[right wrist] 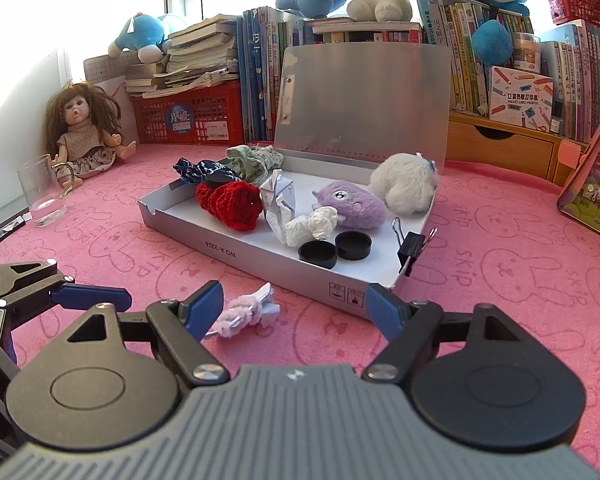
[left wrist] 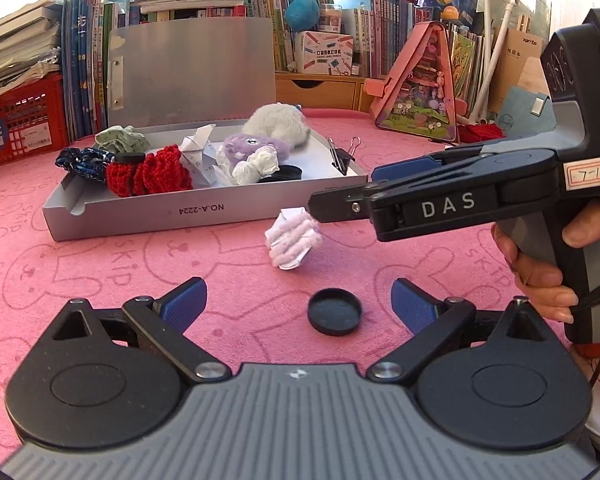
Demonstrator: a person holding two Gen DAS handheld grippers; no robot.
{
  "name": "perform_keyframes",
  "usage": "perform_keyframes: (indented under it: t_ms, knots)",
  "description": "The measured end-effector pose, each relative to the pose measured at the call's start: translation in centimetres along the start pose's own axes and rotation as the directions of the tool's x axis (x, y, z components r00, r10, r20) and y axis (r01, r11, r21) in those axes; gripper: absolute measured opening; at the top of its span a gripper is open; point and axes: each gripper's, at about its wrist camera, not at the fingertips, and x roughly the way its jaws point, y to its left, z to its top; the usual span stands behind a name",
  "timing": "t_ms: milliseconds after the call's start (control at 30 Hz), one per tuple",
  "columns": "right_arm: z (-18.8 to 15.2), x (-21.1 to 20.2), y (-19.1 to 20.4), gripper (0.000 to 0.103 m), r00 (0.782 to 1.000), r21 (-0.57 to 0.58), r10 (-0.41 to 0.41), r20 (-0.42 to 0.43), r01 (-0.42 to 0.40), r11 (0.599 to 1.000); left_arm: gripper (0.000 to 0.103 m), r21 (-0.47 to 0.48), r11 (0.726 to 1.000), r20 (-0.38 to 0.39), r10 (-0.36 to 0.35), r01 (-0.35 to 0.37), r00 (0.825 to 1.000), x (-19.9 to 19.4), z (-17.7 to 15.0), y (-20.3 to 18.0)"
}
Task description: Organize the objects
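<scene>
A black round cap (left wrist: 334,312) lies on the pink cloth between the wide-apart pads of my left gripper (left wrist: 298,304), which is open. Beyond it sits a small bundle of white paper and pink fuzzy yarn (left wrist: 294,240) (right wrist: 248,312), just outside the open silver box (left wrist: 140,212) (right wrist: 240,252). My right gripper (left wrist: 340,192) (right wrist: 296,310) reaches in from the right, held by a hand, open, with the bundle close by its left pad and untouched. The box holds a red knit piece (right wrist: 230,200), a purple plush (right wrist: 352,204), a white plush (right wrist: 404,180), crumpled paper and two black caps (right wrist: 334,250).
A black binder clip (right wrist: 410,246) grips the box's right edge. At far left stand a glass mug (right wrist: 42,192) and a doll (right wrist: 84,132). Books, red baskets and plush toys line the back. A pink house-shaped toy (left wrist: 420,92) stands to the right.
</scene>
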Motion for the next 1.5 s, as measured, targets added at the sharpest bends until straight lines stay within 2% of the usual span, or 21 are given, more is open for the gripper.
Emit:
perform_keyframes:
  t_ms: [167,233,300,400,500,667,833,933,1000,1067,1167,1367,1400,1467,1500]
  knots:
    - [-0.5,-0.3,0.0,0.085,1.000,0.004,0.006,-0.007,-0.005,1.000,0.098,-0.047,0.999,-0.027,-0.013,0.012,1.000,0.6,-0.4,-0.7]
    - [-0.6,-0.4,-0.2,0.085,1.000,0.009,0.004,-0.007,-0.004,1.000,0.091,-0.050,0.999,-0.035,0.002,-0.004,0.999,0.7,-0.6,-0.9]
    - [-0.6,-0.5,-0.4,0.085,1.000,0.015,0.002,-0.008,-0.002,1.000,0.071,-0.028,0.999,-0.029,0.034,-0.035,0.999,0.6,-0.7,-1.2]
    - [-0.8,-0.6,-0.5,0.084,1.000,0.022,0.003,-0.010,-0.003,1.000,0.046,-0.006,0.998,-0.027,0.059,-0.059,0.998,0.1,-0.8,-1.4]
    - [-0.8,-0.6,-0.6,0.083,1.000,0.029,0.017,-0.015,-0.016,0.999,0.036,-0.020,0.999,-0.040,0.048,-0.049,0.998,-0.3,-0.8,-1.0]
    - [-0.7,-0.2,0.1,0.080,0.998,0.034,0.057,-0.013,-0.057,0.998,0.034,-0.014,0.995,-0.032,0.102,-0.102,0.994,-1.3,-1.1,-0.2]
    - [-0.3,0.9,1.6,0.072,0.998,0.029,0.066,-0.019,-0.065,0.997,0.034,-0.054,0.986,-0.034,0.155,-0.157,0.987,-2.1,-1.4,1.4]
    - [-0.1,1.9,2.4,0.057,0.998,0.024,0.049,-0.038,-0.049,0.999,0.034,-0.074,0.984,-0.028,0.159,-0.160,0.987,-2.4,-1.3,2.0]
    - [-0.1,2.5,2.7,0.038,0.998,0.025,0.031,-0.060,-0.030,0.999,0.035,-0.079,0.986,-0.021,0.149,-0.150,0.989,-2.5,-1.3,1.9]
    - [-0.2,2.7,2.7,0.027,0.996,0.043,0.031,-0.081,-0.027,0.999,0.035,-0.071,0.987,-0.011,0.142,-0.142,0.990,-2.5,-1.3,1.6]
    - [-0.6,2.2,2.3,0.020,0.996,0.061,0.008,-0.091,-0.002,0.998,0.035,-0.055,0.990,0.000,0.128,-0.127,0.992,-2.3,-1.2,1.0]
    - [-1.6,0.2,0.3,0.018,0.993,0.105,-0.046,-0.108,0.058,0.993,0.036,-0.042,0.993,-0.004,0.108,-0.108,0.994,-1.4,-1.0,0.4]
    - [-1.7,-0.1,0.0,0.024,0.993,0.110,-0.045,-0.110,0.057,0.992,0.038,-0.043,0.994,-0.006,0.105,-0.105,0.994,-1.2,-1.0,0.3]
    - [-1.8,-0.3,-0.5,0.026,0.994,0.146,-0.035,-0.101,0.050,0.988,0.045,-0.041,0.994,-0.006,0.101,-0.101,0.995,-0.7,-0.9,0.1]
    - [-1.7,-0.3,-0.7,0.040,0.995,0.158,-0.021,-0.100,0.036,0.987,0.049,-0.038,0.994,-0.010,0.101,-0.102,0.995,-0.5,-0.8,0.0]
